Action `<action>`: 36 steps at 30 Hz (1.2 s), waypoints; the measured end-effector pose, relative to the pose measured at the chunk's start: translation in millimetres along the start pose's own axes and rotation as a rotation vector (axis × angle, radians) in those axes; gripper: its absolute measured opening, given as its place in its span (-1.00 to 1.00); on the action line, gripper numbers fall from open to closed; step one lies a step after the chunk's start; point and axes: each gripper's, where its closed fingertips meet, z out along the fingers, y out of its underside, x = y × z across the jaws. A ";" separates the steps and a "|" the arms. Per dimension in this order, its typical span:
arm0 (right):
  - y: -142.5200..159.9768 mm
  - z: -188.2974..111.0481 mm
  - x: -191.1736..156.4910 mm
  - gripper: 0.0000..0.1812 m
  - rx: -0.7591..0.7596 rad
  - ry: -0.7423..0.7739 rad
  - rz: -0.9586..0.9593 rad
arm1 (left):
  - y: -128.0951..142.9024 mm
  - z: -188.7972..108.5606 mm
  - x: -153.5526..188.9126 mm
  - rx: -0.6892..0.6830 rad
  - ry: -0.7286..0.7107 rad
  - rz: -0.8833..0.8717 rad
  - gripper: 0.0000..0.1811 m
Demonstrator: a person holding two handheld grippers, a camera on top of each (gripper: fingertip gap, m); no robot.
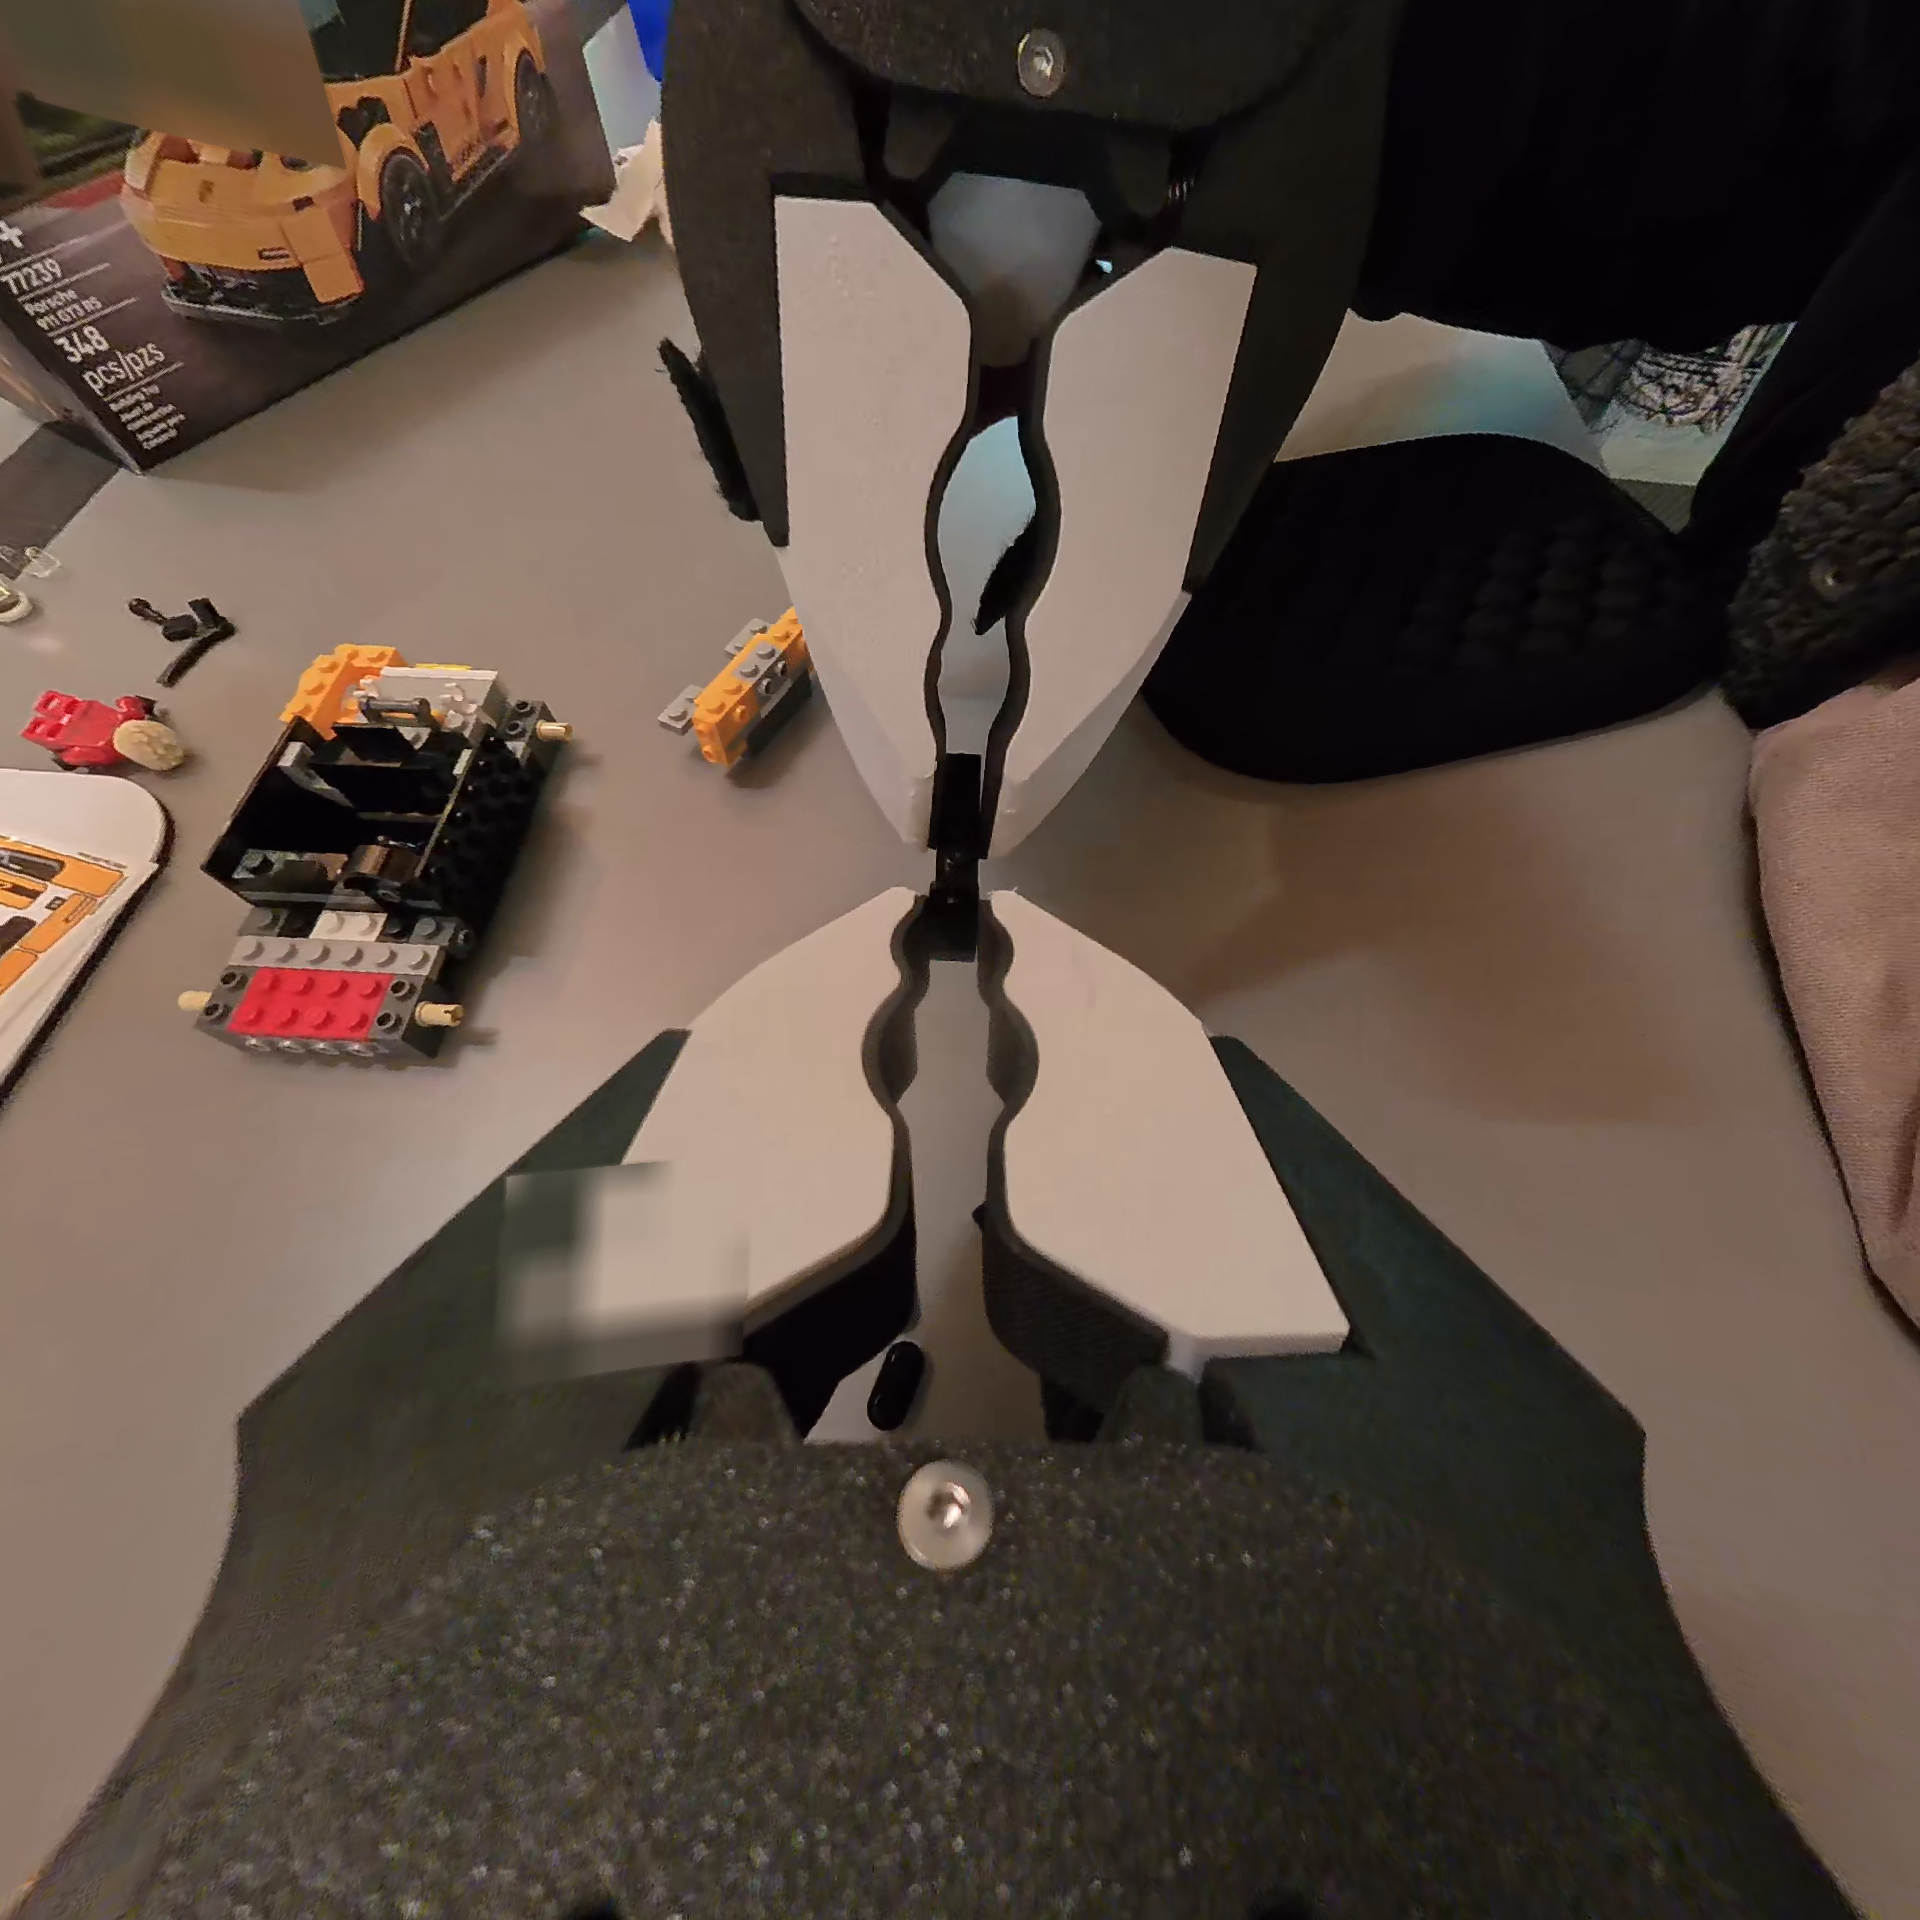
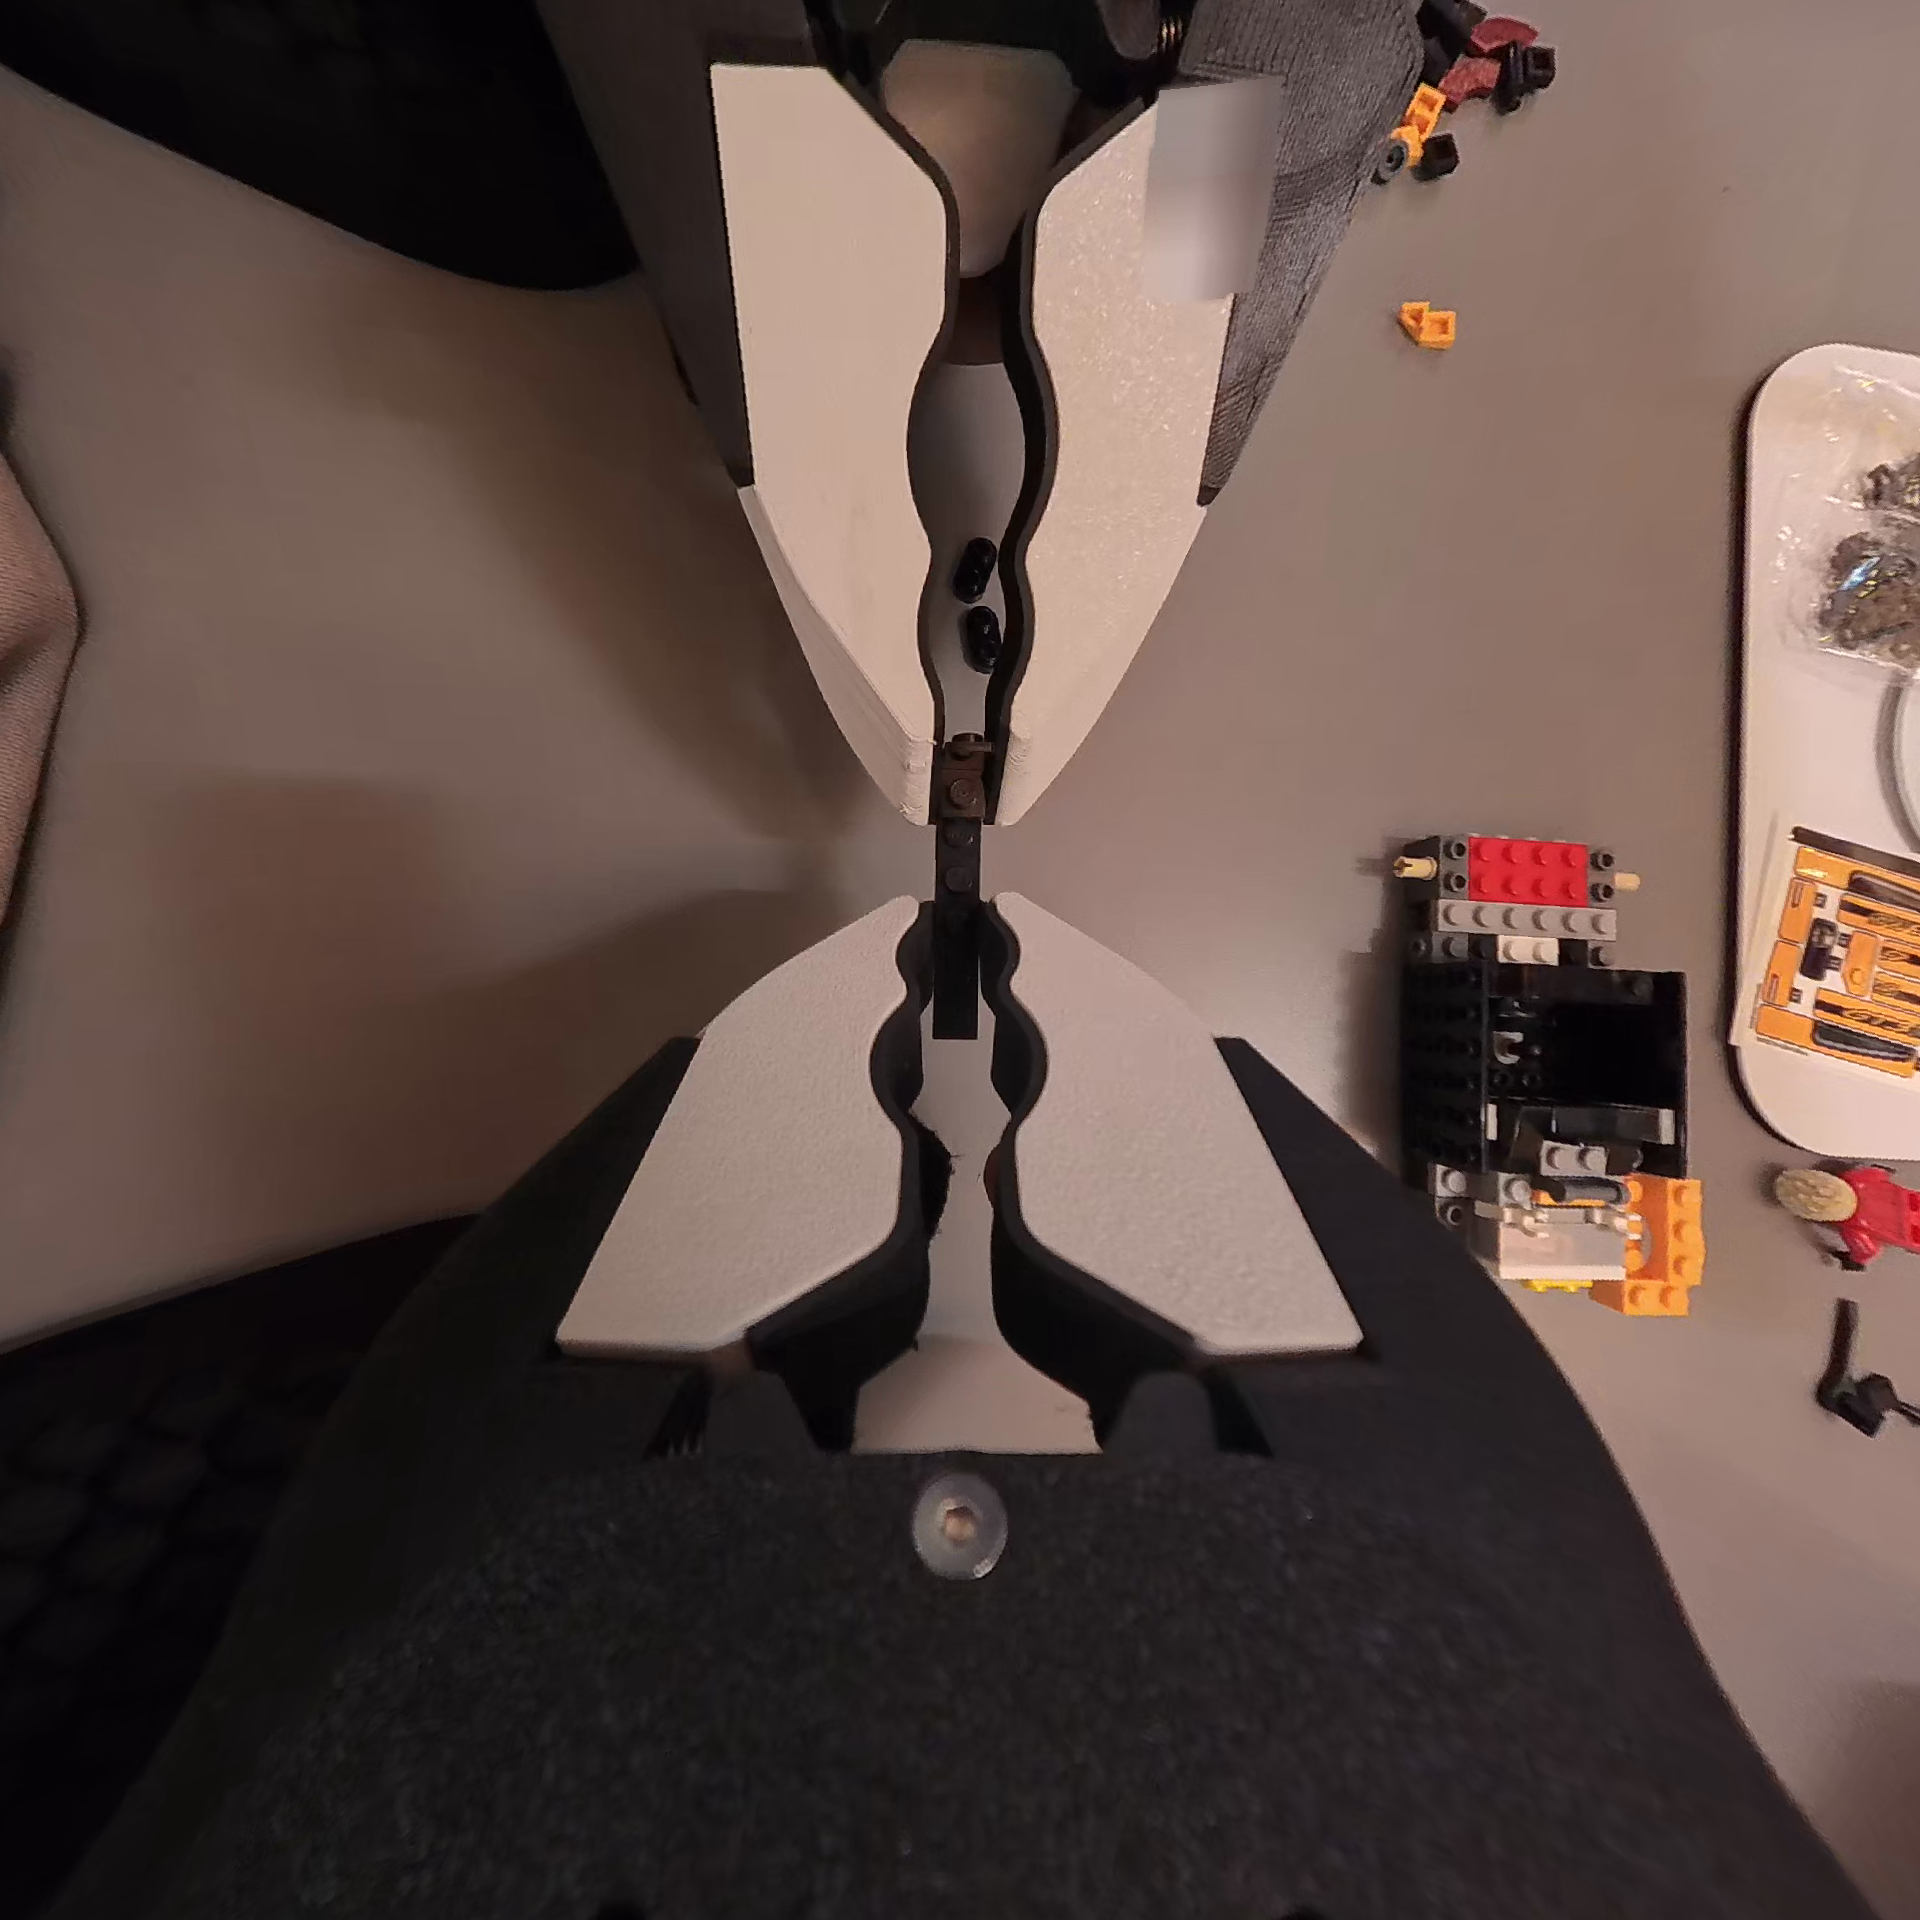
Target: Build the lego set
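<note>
Both grippers met tip to tip above the grey table [image 1: 1455, 987]. Left gripper [image 1: 951, 914] was clamped on one small black piece [image 1: 951, 925]; right gripper [image 2: 956, 935] was clamped on one thin black plate [image 2: 956, 977], the two parts touching end to end. One half-built chassis [image 1: 353, 862] sat on the table, with one orange sub-build [image 1: 743, 691], one red figure [image 1: 83, 727], one box [image 1: 260, 208] and one sticker sheet [image 2: 1839, 956] nearby.

- Left gripper [image 1: 951, 904]: white wedge-shaped fingers [image 1: 800, 1122] with wavy black inner edges, in a rough black housing.
- Silver screw [image 1: 943, 1514] at lower centre.
- Right gripper [image 2: 958, 914]: the same white fingers, black body, grey screw [image 2: 958, 1529].
</note>
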 end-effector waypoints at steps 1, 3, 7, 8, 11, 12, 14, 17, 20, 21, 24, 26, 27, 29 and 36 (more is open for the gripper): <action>0.0 -0.2 -0.2 -0.91 0.000 -0.001 -0.002 | 0.0 0.1 0.3 0.000 0.000 0.007 -0.91; -0.4 -0.6 -0.9 -0.92 0.004 -0.004 -0.005 | 0.3 -0.1 1.1 0.002 0.000 0.027 -0.91; -2.3 -2.4 -2.2 -0.91 0.013 -0.007 -0.014 | 1.5 0.0 2.1 -0.010 -0.007 0.063 -0.91; -3.3 -3.0 -2.4 -0.91 0.018 -0.007 -0.016 | 2.5 0.4 2.2 -0.020 -0.012 0.077 -0.91; -4.9 -4.3 -3.1 -0.91 0.033 -0.012 -0.014 | 2.2 0.0 2.9 -0.029 -0.024 0.106 -0.91; -5.4 -4.8 -3.4 -0.92 0.042 -0.015 -0.009 | 1.8 -0.4 3.2 -0.030 -0.023 0.108 -0.91; -5.8 -5.3 -3.5 -0.91 0.058 -0.016 -0.002 | 1.0 -0.8 3.1 -0.030 -0.025 0.110 -0.91; -6.4 -6.6 -3.0 -0.91 0.087 -0.006 0.007 | -0.1 -1.0 2.8 -0.025 -0.030 0.108 -0.91; -8.1 -9.2 -2.1 -0.91 0.128 0.011 0.019 | -3.9 -2.8 1.9 0.002 -0.033 0.101 -0.91; -8.7 -10.4 -2.0 -0.91 0.141 0.013 0.024 | -5.3 -3.3 1.7 0.012 -0.032 0.097 -0.91; -9.6 -12.6 -2.7 -0.92 0.165 0.012 0.034 | -7.9 -4.1 2.0 0.029 -0.028 0.089 -0.90; -9.6 -13.0 -3.1 -0.92 0.170 0.013 0.035 | -8.4 -4.4 1.7 0.031 -0.030 0.091 -0.89; -9.6 -13.1 -3.4 -0.92 0.172 0.012 0.035 | -8.5 -4.5 1.7 0.031 -0.029 0.090 -0.88; -9.8 -13.1 -4.0 -0.92 0.174 0.011 0.033 | -8.4 -4.4 2.5 0.028 -0.026 0.091 -0.88; -9.0 -11.1 -5.4 -0.92 0.176 0.008 0.033 | -5.5 -3.3 5.2 0.005 -0.015 0.101 -0.91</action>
